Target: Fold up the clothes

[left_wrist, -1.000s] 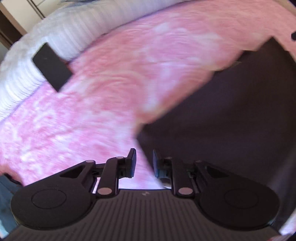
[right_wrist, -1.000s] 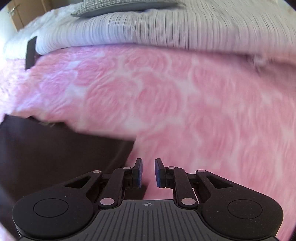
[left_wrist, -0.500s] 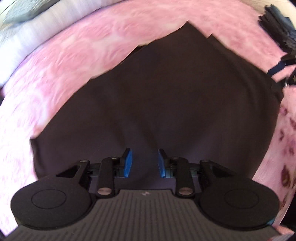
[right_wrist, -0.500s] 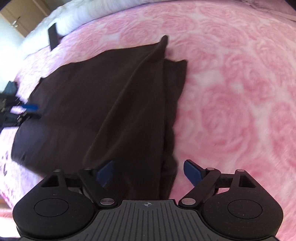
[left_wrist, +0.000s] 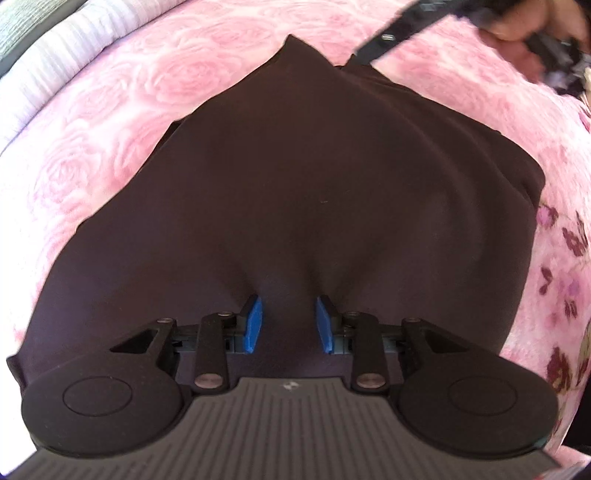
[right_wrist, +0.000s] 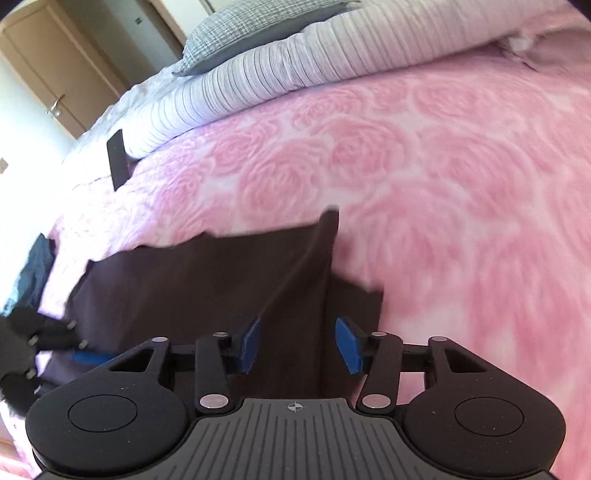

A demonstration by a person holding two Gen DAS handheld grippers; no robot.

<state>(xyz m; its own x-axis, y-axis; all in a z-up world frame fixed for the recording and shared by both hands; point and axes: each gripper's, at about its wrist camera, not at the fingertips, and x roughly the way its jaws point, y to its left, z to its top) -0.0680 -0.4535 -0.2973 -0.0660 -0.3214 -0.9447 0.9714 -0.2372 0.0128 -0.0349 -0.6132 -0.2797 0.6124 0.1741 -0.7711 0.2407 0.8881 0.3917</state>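
I'm seeing open pink bedspread [right_wrist: 461, 177] lying clear beyond and right of the dark garment [left_wrist: 295, 192], giving room to pass. The rolled white duvet [right_wrist: 295, 74] and a dark flat slab [right_wrist: 117, 162] are blocking the far side, while the other gripper [right_wrist: 55, 343] is crowding the garment's left edge.

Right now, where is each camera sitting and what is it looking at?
Left wrist: sits on the left tongs, looking down at the dark brown folded cloth; a hand shows far off.
Right wrist: sits on the right tongs, jaws closing, looking across the pink rose-patterned bedspread toward a grey checked pillow.
Both see the cloth and the bedspread.
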